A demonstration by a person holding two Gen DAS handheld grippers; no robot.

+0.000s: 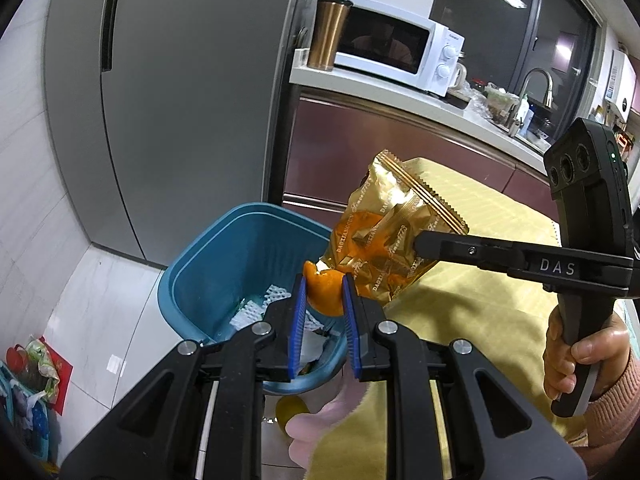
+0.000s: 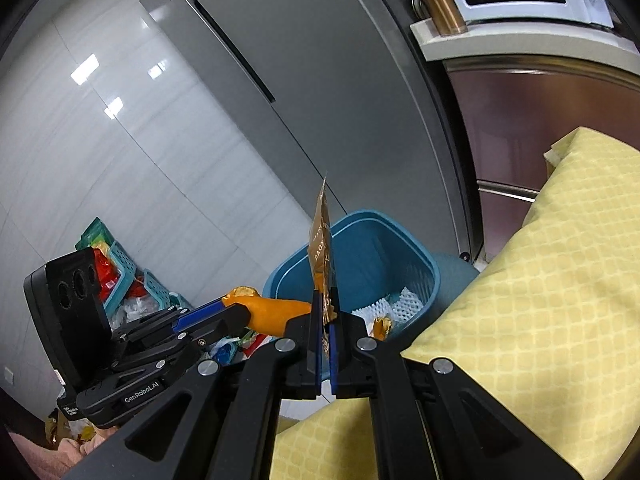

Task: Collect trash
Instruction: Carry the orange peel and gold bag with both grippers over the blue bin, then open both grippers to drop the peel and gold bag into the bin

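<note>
Trash is gripped by both tools: orange peel (image 1: 324, 294) by the left tool (image 1: 323, 300), a gold snack wrapper (image 1: 394, 236) by the right tool (image 2: 326, 320). Beyond them the blue bin (image 1: 200, 276), already holding foam netting (image 1: 260, 304), awaits both pieces.
</note>
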